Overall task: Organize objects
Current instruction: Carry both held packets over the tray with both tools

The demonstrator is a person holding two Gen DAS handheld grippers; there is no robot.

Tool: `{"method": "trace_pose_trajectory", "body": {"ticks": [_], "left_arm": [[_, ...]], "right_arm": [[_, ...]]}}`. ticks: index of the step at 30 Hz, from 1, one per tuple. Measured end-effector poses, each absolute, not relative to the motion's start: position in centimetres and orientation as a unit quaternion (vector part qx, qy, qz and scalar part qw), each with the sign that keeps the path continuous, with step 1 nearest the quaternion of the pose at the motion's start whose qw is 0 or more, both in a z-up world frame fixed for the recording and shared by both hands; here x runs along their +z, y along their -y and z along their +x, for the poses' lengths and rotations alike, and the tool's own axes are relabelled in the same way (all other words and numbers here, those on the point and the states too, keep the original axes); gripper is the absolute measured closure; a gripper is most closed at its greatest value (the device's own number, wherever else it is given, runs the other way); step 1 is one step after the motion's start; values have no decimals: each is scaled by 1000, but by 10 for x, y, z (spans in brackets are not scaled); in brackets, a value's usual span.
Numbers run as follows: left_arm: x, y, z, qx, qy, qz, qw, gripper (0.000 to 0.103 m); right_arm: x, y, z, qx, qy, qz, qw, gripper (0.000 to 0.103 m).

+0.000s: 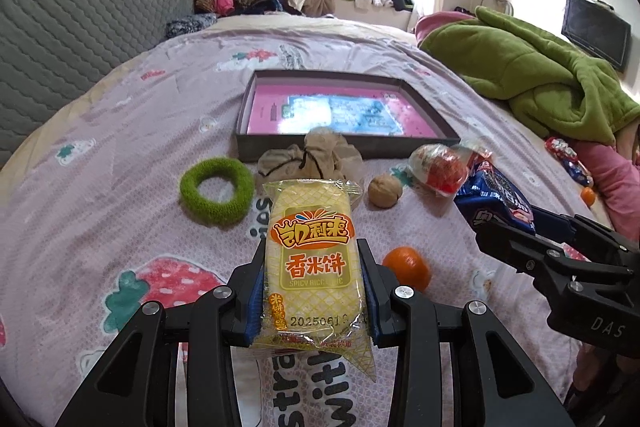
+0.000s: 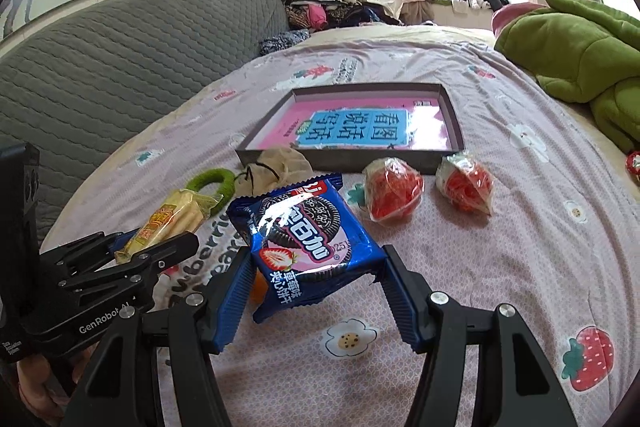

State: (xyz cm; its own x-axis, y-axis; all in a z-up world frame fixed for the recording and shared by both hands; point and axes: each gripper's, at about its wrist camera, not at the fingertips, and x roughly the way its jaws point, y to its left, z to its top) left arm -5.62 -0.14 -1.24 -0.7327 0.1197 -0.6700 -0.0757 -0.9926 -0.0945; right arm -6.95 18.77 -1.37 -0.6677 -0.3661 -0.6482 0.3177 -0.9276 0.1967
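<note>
Snack packs are both being held off the bed. Yellow rice cracker pack is sitting lengthwise in the left gripper, both pads pinching its sides. Blue sandwich-cookie pack is being grasped by the right gripper, jaws standing wide across the packet's edges, packet tilted.

Dark shallow tray is lying ahead on the strawberry-print bedspread, a pink-and-blue booklet lying flat inside it. Lying loose just in front of the tray: green fuzzy ring, beige drawstring pouch, walnut, two clear-wrapped red sweets. Orange mandarin is sitting near the left gripper's right finger. Green blanket is bunching up at the right.
</note>
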Motion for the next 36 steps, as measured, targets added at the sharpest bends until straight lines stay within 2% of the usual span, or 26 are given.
{"method": "trace_pose_trajectory", "body": {"ticks": [15, 36], "left_arm": [[33, -10, -73, 942, 23, -331, 49, 63], [52, -1, -140, 941, 33, -333, 43, 63]], "right_arm": [[24, -181, -81, -926, 14, 331, 181, 41], [37, -193, -139, -933, 3, 329, 147, 41]]}}
